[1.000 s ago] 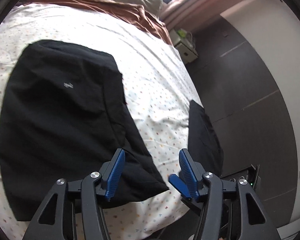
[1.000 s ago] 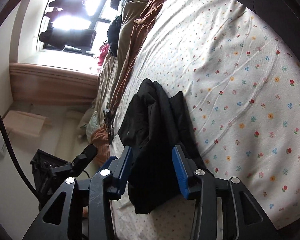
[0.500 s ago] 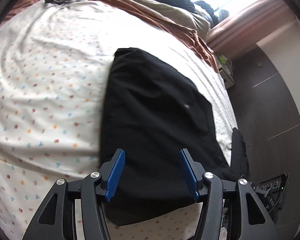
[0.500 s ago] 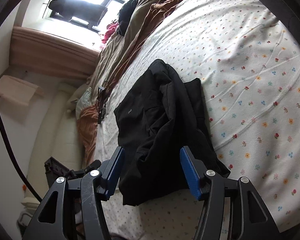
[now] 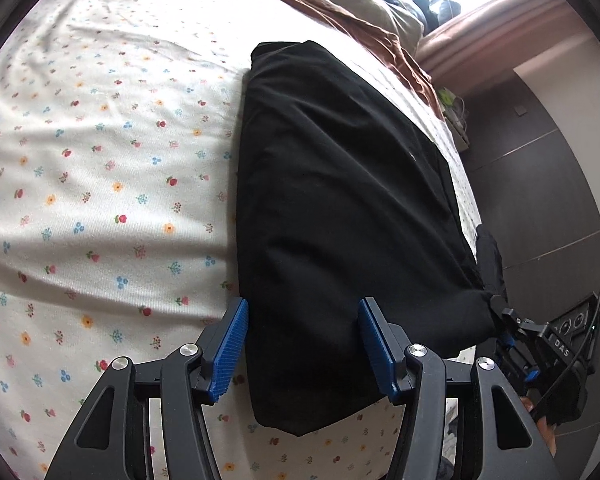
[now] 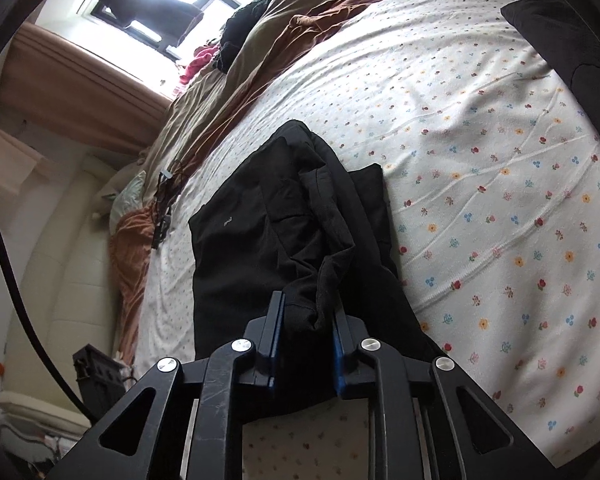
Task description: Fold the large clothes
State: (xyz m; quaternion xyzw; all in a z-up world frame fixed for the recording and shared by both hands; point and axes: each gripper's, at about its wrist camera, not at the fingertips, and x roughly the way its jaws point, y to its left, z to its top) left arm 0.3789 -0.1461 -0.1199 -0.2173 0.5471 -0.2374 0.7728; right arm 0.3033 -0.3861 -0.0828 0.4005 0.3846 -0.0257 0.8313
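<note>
A black garment [image 5: 340,208] lies folded flat on the flowered bed sheet [image 5: 100,160]. My left gripper [image 5: 300,344] is open, its blue pads astride the garment's near edge, just above it. In the right wrist view a second black garment [image 6: 284,248] lies rumpled on the sheet. My right gripper [image 6: 306,344] is shut on a bunched fold of that garment at its near end. The right gripper also shows at the right edge of the left wrist view [image 5: 512,328].
Brown and beige bedding [image 6: 260,64] is piled at the head of the bed by the window. A black pillow [image 6: 560,36] lies at the sheet's far right. A dark wardrobe wall [image 5: 540,152] runs along the bed's side. A cable [image 6: 8,264] hangs at left.
My left gripper has swung over the flat garment and come down to its near edge. My right gripper has moved onto the rumpled garment and closed on a fold.
</note>
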